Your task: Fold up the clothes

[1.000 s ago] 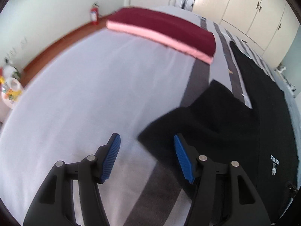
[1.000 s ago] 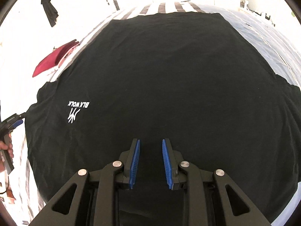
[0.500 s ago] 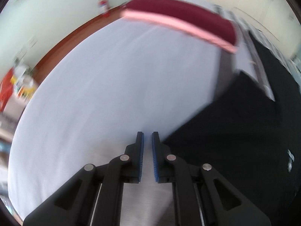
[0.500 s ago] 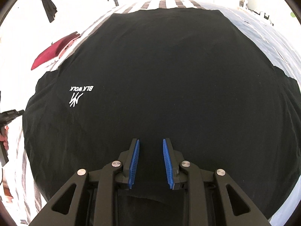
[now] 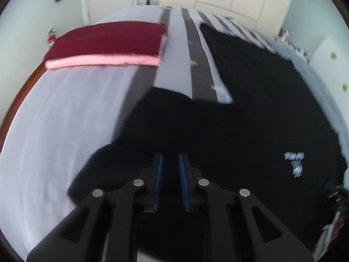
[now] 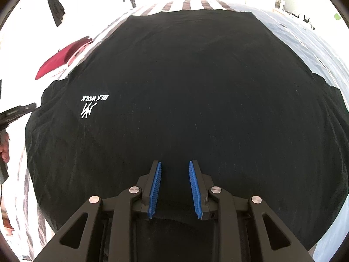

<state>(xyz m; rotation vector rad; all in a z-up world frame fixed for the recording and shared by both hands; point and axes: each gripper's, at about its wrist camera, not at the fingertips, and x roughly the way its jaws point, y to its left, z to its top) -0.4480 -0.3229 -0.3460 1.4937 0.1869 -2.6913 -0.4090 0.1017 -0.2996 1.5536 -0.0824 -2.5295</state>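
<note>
text: "BLK WOLK" in white, upside down | on: black shirt (image 6: 196, 100) | left wrist view: same print too blurry to read

Left wrist view is smeared: the white print (image 5: 294, 163) on my black shirt (image 5: 250, 120) can't be read there, and I can't tell whether cloth sits between my left tool (image 5: 170, 181) pads as its jaws open. The shirt's near edge runs under my right tool (image 6: 174, 187), hidden. Left rim cuts off my hand (image 6: 4, 150); the room beyond is blown white.
</note>
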